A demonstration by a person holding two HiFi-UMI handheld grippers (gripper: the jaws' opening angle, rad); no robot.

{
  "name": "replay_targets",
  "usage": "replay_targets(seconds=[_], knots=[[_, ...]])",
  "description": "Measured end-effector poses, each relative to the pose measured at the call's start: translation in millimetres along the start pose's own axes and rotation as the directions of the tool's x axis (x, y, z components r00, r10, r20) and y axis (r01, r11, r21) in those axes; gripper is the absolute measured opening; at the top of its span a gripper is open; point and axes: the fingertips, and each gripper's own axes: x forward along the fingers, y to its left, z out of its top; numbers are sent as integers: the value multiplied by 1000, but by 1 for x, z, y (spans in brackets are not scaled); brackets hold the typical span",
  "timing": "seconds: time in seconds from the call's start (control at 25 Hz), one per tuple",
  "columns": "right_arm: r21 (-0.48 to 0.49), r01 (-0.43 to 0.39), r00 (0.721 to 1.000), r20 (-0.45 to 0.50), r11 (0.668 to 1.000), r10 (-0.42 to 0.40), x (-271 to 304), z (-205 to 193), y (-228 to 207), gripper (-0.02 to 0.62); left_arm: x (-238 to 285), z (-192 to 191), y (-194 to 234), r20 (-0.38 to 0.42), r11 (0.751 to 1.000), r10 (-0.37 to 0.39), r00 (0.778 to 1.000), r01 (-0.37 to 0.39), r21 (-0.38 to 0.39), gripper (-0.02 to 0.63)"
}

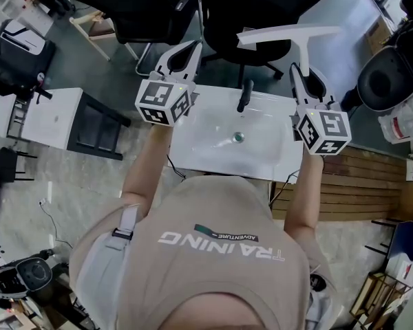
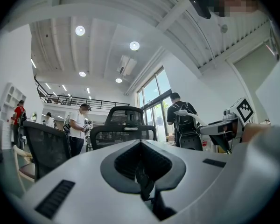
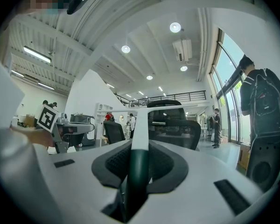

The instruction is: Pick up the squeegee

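Observation:
The squeegee (image 1: 289, 35) has a long white blade, a white stem and a dark green handle (image 3: 138, 171). My right gripper (image 1: 297, 71) is shut on that handle and holds it level over the far right edge of the white sink (image 1: 206, 150), the blade crosswise beyond the jaws. The white stem (image 3: 141, 120) runs forward out of the right gripper (image 3: 139, 148). My left gripper (image 1: 187, 48) hovers level at the sink's far left, shut, nothing between its jaws (image 2: 141, 146). From the left gripper view the squeegee (image 2: 189, 115) shows off to the right.
A black faucet (image 1: 244, 95) and a drain (image 1: 238, 137) sit in the sink. Black office chairs (image 1: 261, 12) stand just beyond it. A white cabinet (image 1: 51, 119) is at the left, a black bin (image 1: 385, 81) at the right. People stand farther off (image 3: 263, 106).

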Motion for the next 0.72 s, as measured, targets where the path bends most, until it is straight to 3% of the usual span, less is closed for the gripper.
replay_targets(seconds=[0.72], knots=[[-1, 15, 1000, -2, 1000, -15, 0, -3, -2, 87, -3, -3, 3, -3, 1000, 3, 1000, -3, -5, 12]])
